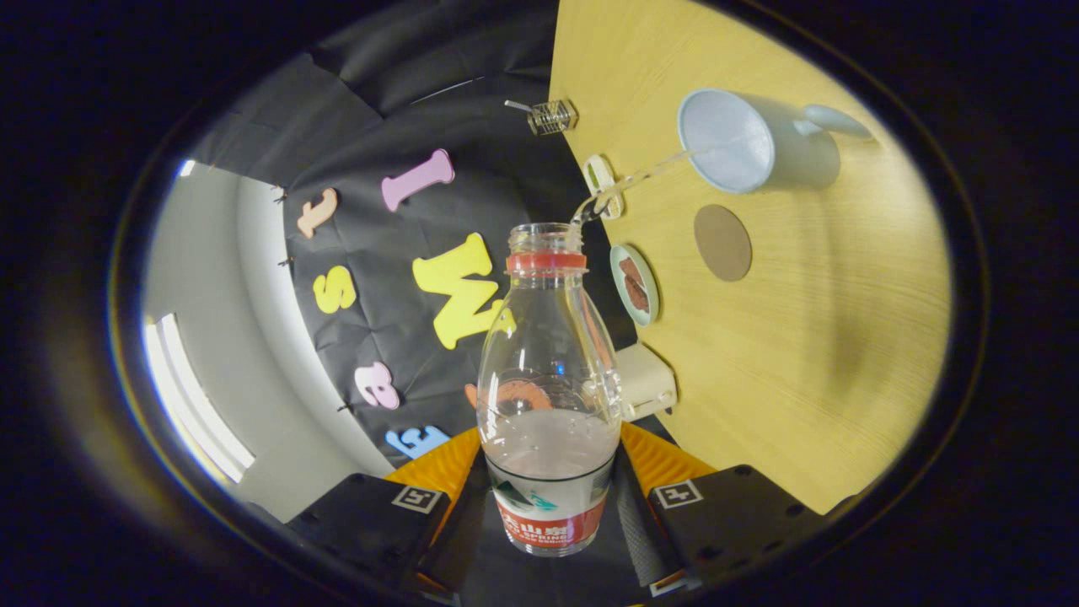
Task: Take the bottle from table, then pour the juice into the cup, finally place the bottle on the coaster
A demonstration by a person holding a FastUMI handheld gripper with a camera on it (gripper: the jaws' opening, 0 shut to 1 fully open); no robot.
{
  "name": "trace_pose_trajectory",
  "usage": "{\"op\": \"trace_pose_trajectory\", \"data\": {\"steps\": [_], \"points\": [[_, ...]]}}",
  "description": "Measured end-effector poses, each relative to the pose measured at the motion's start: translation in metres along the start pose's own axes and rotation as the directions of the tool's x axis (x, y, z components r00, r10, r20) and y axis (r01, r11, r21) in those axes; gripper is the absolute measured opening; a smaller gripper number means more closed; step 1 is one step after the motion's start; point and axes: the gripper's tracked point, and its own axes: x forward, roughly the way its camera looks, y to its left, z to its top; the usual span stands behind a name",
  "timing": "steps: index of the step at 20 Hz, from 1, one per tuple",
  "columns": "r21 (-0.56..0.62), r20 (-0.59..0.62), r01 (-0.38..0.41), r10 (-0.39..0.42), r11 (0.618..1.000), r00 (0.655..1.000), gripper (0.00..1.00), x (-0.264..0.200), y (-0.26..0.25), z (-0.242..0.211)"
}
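Tool (548,506) clamps the tilted bottle (548,379), its stream arcing toward the cup (727,142) at two o'clock; keep tilt steady, coaster (722,243) waits just beside the cup

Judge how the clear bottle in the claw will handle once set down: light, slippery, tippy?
The bottle, clamped in the claw, looks thin clear plastic, so probably squeezable. Little liquid remains, so likely light. Tall and narrow, uncapped: it may tip on the coaster.

Clear bottle (548,371) with red neck ring, pale blue cup (759,139), brown coaster (722,243).
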Motion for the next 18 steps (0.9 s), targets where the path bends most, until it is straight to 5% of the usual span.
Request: {"op": "trace_pose_trajectory", "data": {"steps": [18], "points": [[0.154,-0.002,-0.058,0.059,0.986,0.998,0.76,0.000,0.010,0.001]]}}
